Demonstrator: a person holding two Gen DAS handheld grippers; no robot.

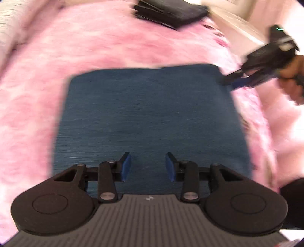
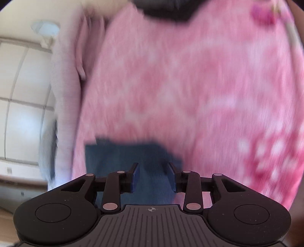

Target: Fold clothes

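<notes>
Pink fluffy blanket (image 1: pixel 133 47) fills most of both views; mottled pink and white pile, motion-blurred.

Folded blue garment (image 1: pixel 150 114) lies flat on the blanket, a rough rectangle, widest toward the left wrist camera. In the left wrist view it occupies the centre and runs down to 6 o'clock, under the left gripper (image 1: pixel 148 167). In the right wrist view only one corner of it shows, at 6 to 7 o'clock, blurred.

Dark folded item (image 1: pixel 169 13) sits on the blanket at 12 o'clock in the left view, well apart from the blue garment; kind of cloth not readable.

Left gripper: blue-padded jaws stand wide apart, nothing between them, poised over the near part of the blue garment. Contact with the cloth cannot be told.

Right gripper (image 1: pixel 231 80): seen from the left camera at 2 o'clock, held in a hand (image 1: pixel 292 81), its tips at the garment's far right corner, at or just beside the edge. From its own camera the right gripper's jaws stand parted with a clear gap, blue cloth visible behind and between them, nothing pinched. Pink blanket starts just right of the right-hand jaw.

Pale floor and wall panels show at 9 o'clock in the right view, beyond the blanket's edge.
</notes>
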